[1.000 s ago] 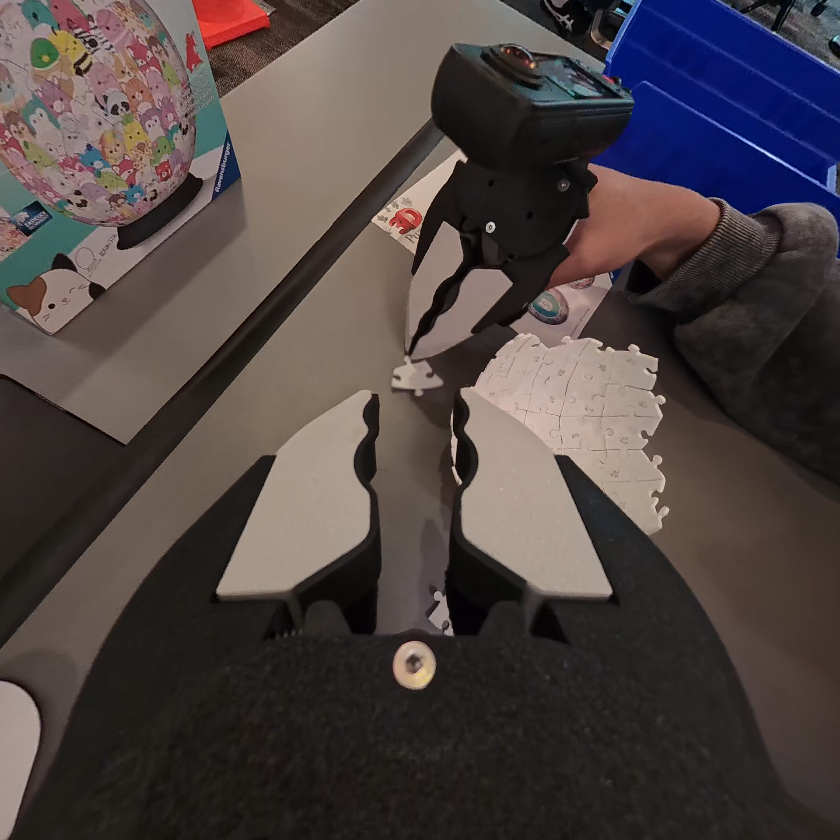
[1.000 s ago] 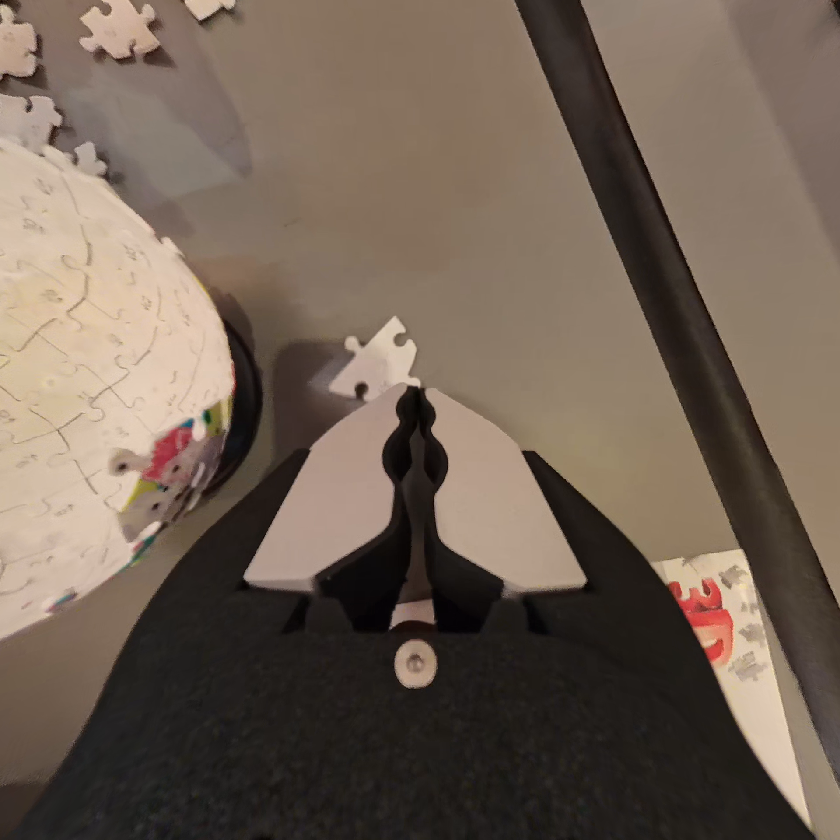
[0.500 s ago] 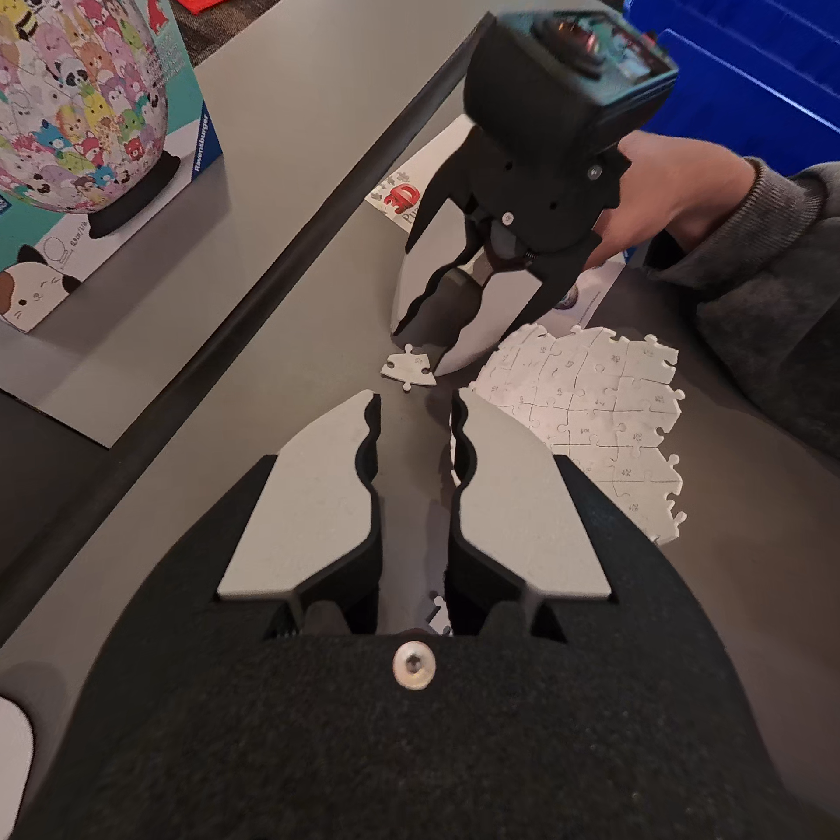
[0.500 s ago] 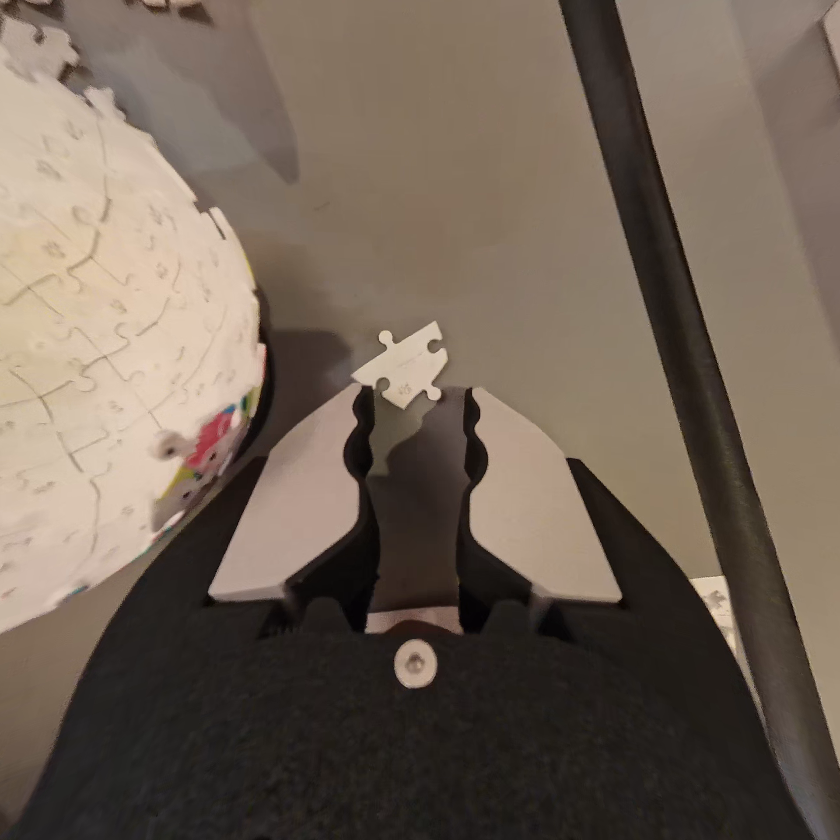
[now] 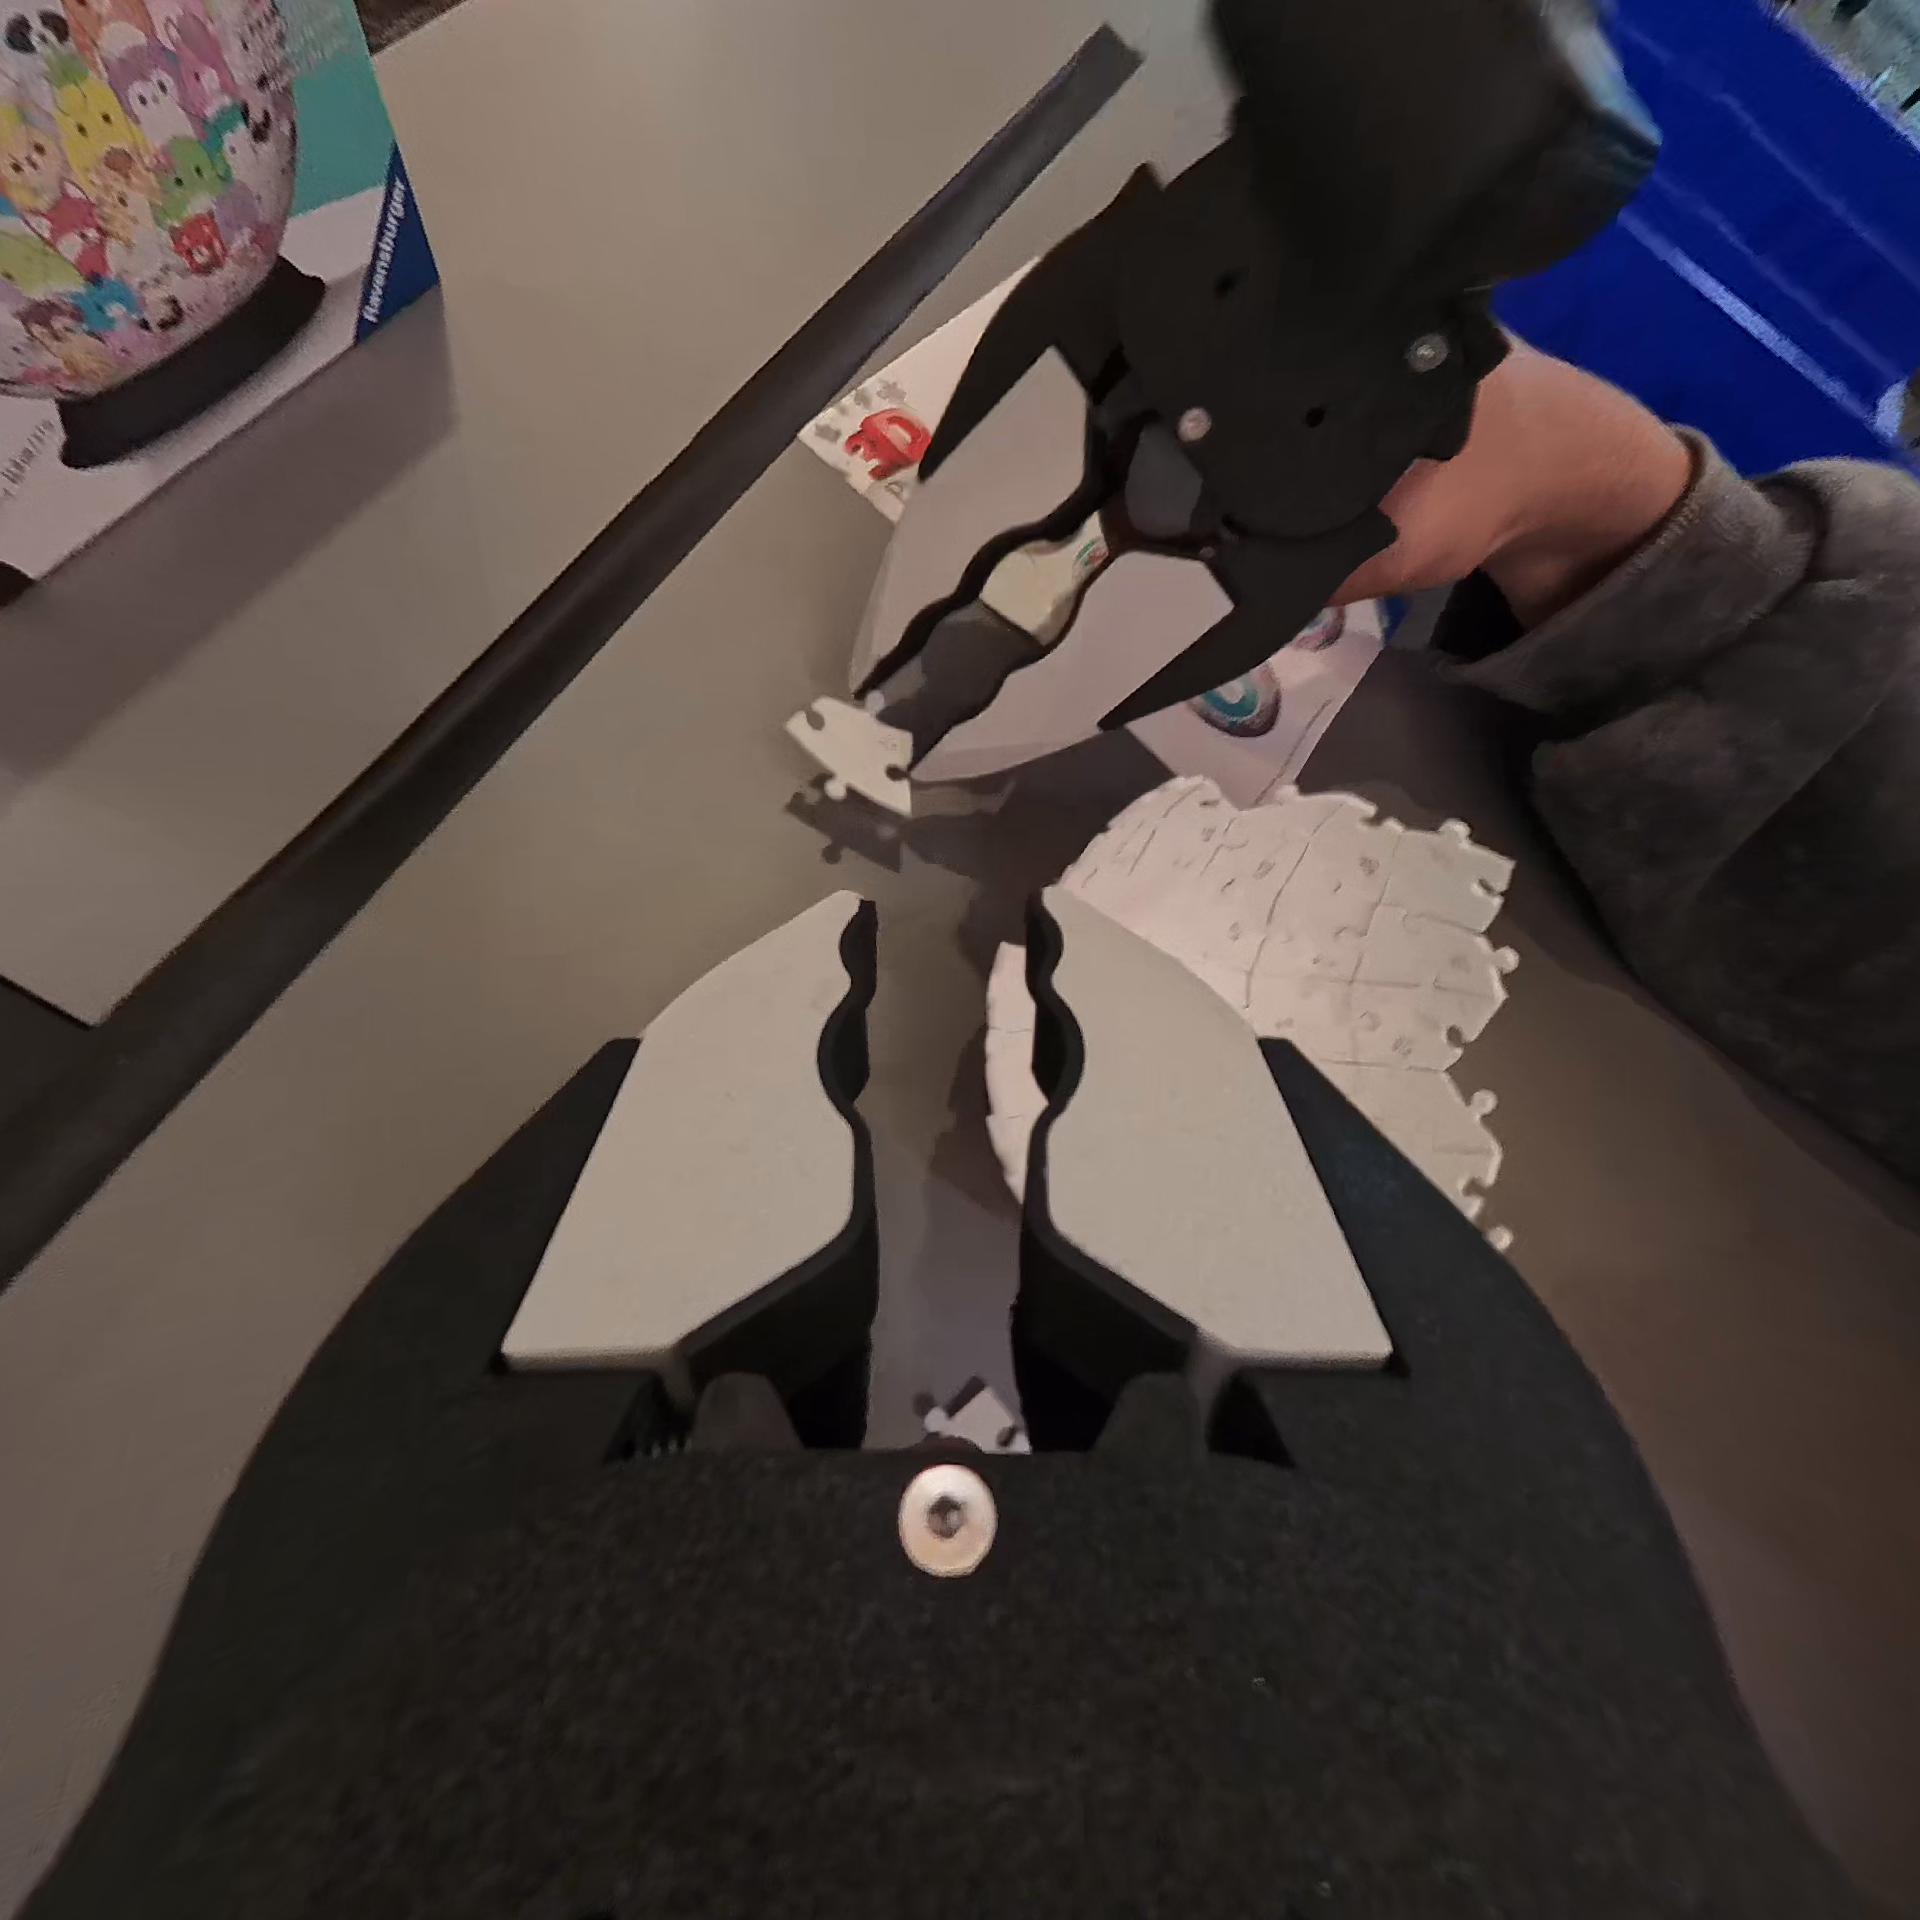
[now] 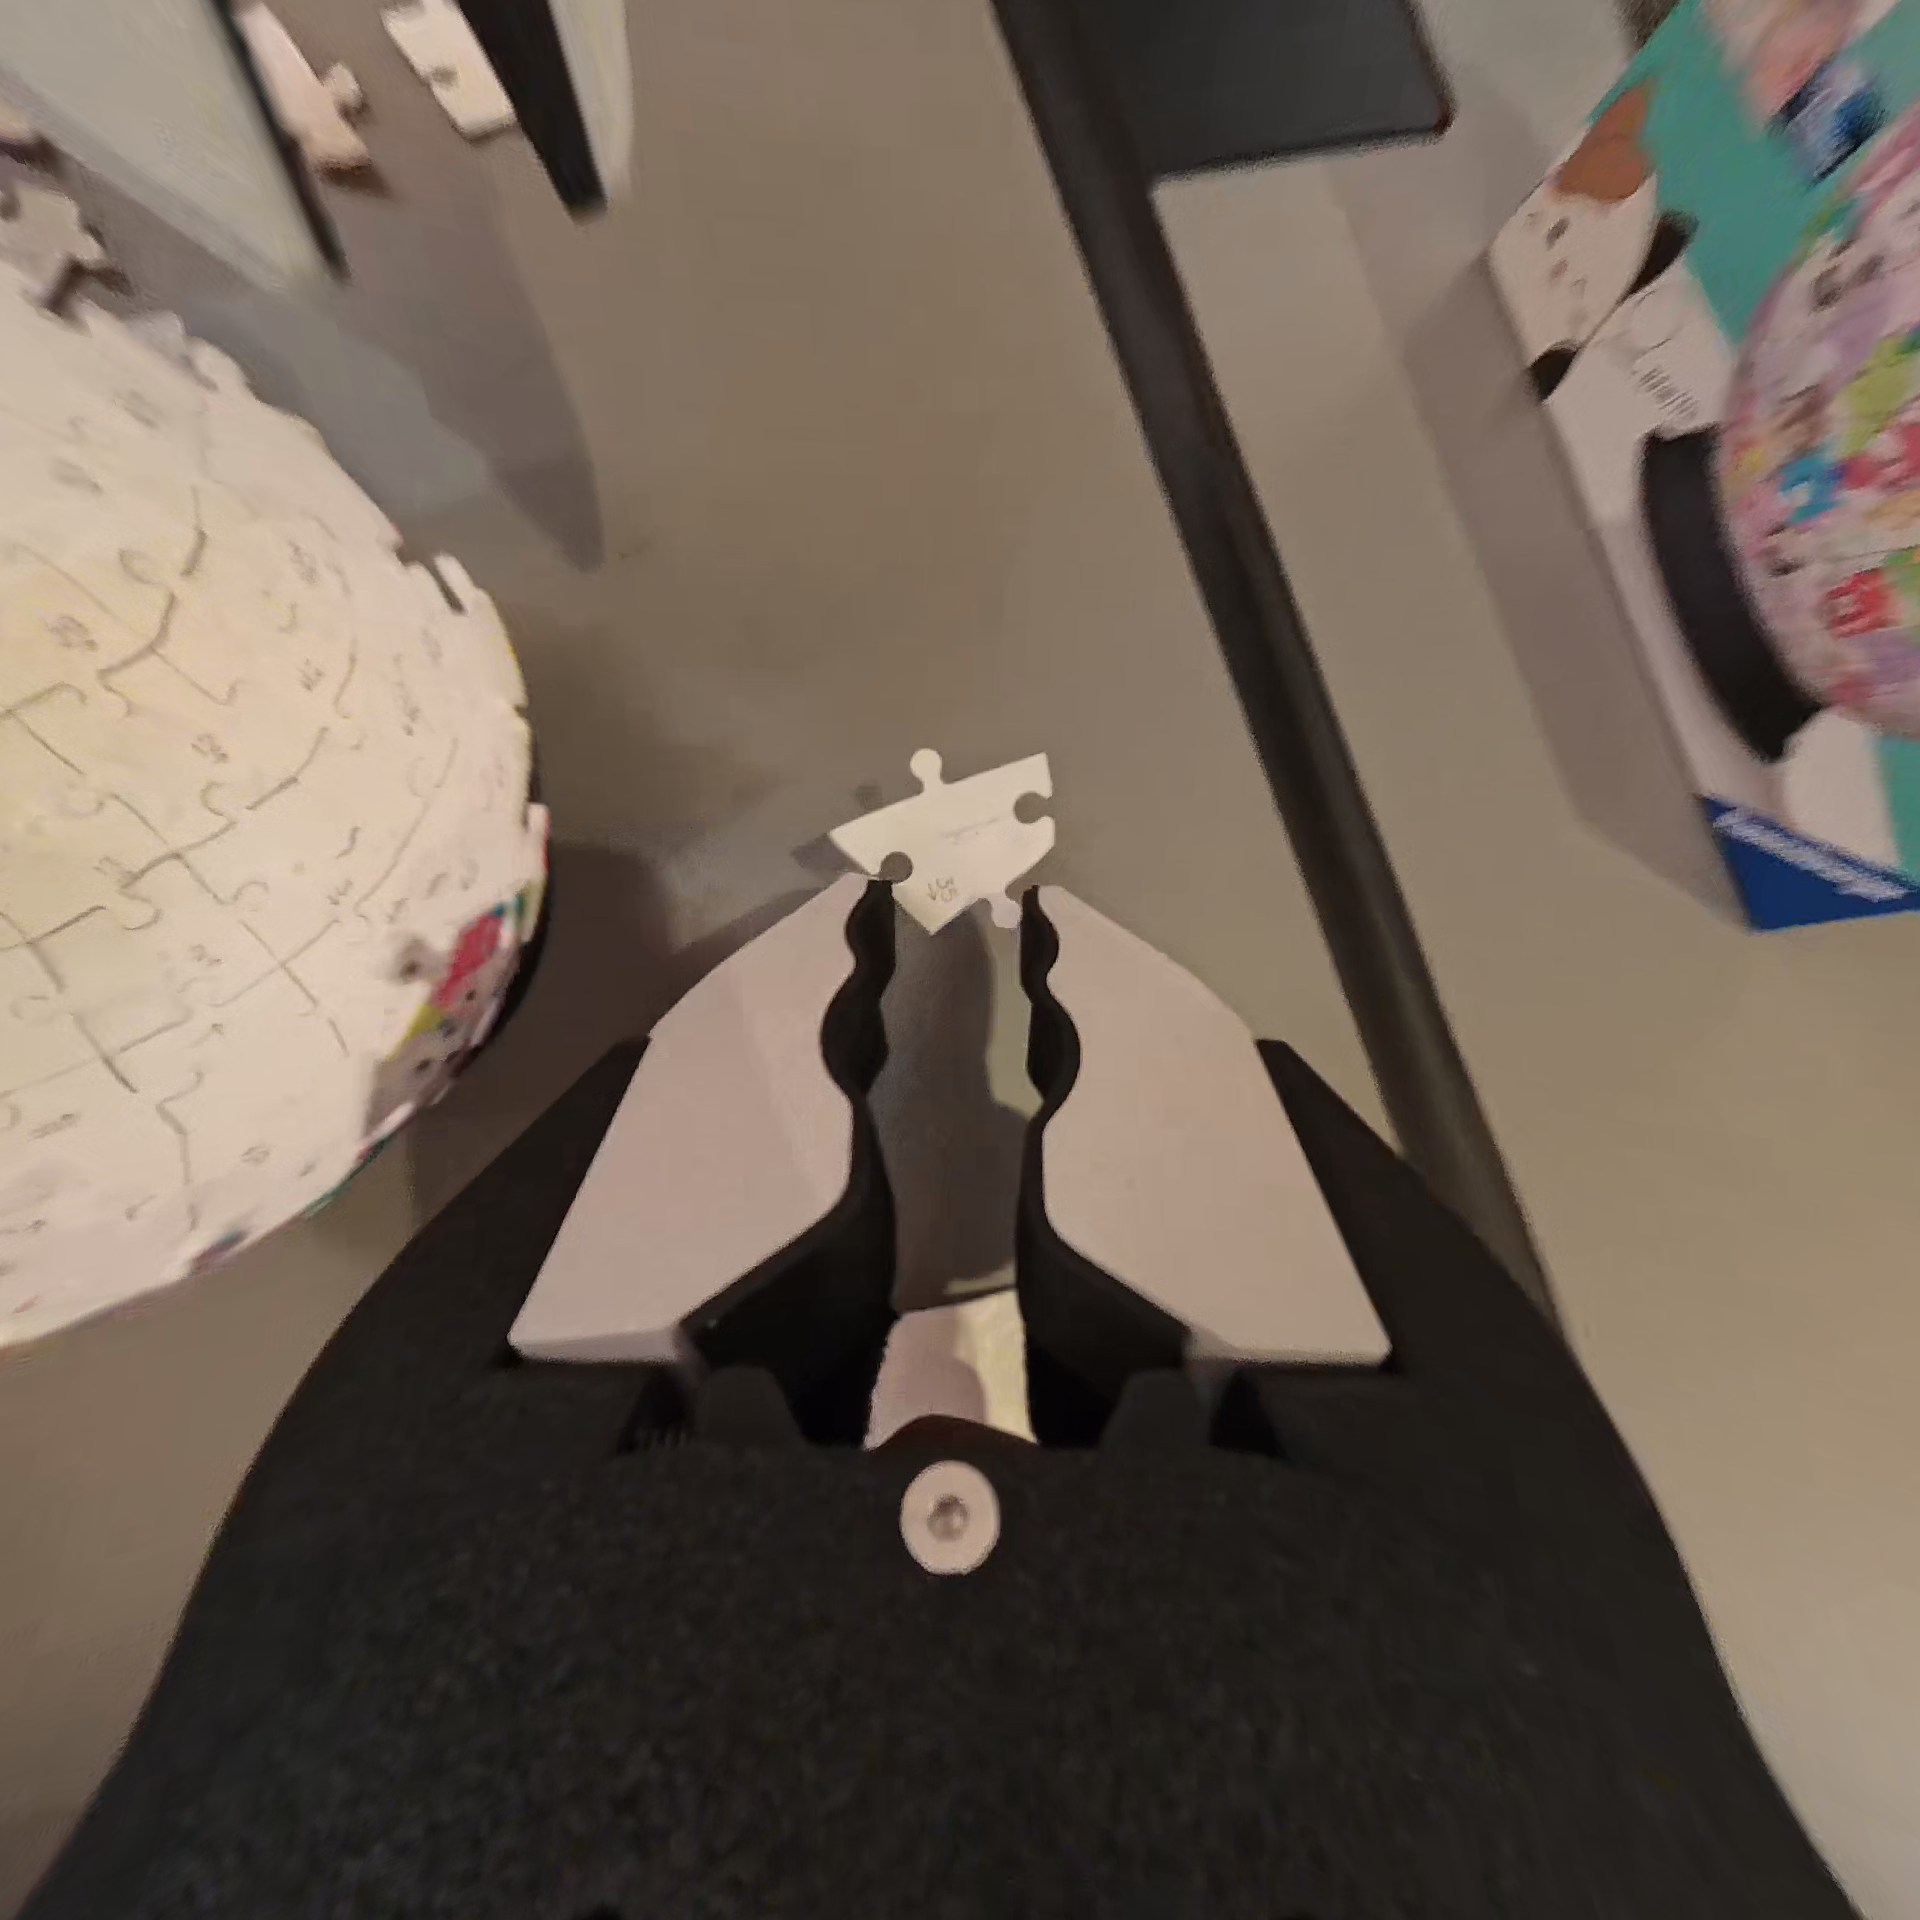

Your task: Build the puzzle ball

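The half-built puzzle ball point(image 5: 1299, 935), white side out, sits on the grey table right of my left gripper point(image 5: 951, 914). The left gripper is open and empty, low over the table. The ball also fills the left of the right wrist view point(image 6: 208, 831), with coloured print at its lower edge. My right gripper point(image 6: 958, 894) is shut on a white puzzle piece point(image 6: 956, 831), pinching its near corner. In the left wrist view that piece point(image 5: 857, 748) hangs at the right gripper's tips point(image 5: 894, 732), just above its shadow on the table.
The puzzle box point(image 5: 156, 260) stands on the neighbouring table beyond a black gap point(image 5: 623, 540); it also shows in the right wrist view point(image 6: 1766, 520). A printed leaflet point(image 5: 883, 436) lies behind the right gripper. Blue bins point(image 5: 1766, 260) are at far right. Loose pieces point(image 6: 322, 114) lie farther off. Spacing between my two grippers at the tips: around 10 cm.
The right gripper opened over the loose piece, then closed on it and raised it off the table. The left gripper stayed open and moved a little closer.
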The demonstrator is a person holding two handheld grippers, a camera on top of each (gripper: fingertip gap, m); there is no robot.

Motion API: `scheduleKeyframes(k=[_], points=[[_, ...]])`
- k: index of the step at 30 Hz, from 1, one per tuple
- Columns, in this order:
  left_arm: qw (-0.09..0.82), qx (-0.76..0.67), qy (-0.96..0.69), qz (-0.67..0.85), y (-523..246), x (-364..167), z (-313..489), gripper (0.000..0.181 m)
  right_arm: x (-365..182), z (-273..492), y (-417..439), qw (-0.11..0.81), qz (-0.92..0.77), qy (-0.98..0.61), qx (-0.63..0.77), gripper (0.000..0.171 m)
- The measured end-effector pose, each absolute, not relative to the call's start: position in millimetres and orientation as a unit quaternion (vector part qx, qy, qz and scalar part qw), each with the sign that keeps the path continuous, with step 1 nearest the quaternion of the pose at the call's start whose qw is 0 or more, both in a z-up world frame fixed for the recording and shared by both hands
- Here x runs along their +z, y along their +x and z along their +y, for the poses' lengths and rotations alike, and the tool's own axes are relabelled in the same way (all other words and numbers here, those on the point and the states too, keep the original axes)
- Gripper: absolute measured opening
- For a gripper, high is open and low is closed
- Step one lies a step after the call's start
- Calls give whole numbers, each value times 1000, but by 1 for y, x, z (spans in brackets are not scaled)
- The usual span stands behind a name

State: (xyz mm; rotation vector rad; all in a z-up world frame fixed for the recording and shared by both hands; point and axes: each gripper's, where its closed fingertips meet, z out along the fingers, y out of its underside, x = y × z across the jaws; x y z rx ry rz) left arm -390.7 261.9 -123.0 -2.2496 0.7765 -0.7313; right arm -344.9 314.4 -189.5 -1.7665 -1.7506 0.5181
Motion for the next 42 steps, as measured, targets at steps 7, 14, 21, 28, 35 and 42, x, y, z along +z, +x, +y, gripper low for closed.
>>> scheduleKeyframes(k=[7,14,21,28,35,42], points=[[327,-415,-812,250,-368,-97,261,27,-98,278,-358,405,-687,-563,218,23],[324,-445,-792,264,-362,-92,255,3,-91,264,-365,416,-702,-538,212,14],[341,-420,-791,285,-357,-94,258,2,-77,268,-360,387,-643,-587,305,16],[351,-428,-779,295,-349,-89,256,2,-73,266,-356,351,-618,-601,364,4],[332,-367,-810,314,-363,-105,255,4,-87,263,-356,314,-662,-611,299,2],[264,-273,-860,342,-405,-130,235,29,-120,250,-355,177,-721,-646,178,2]])
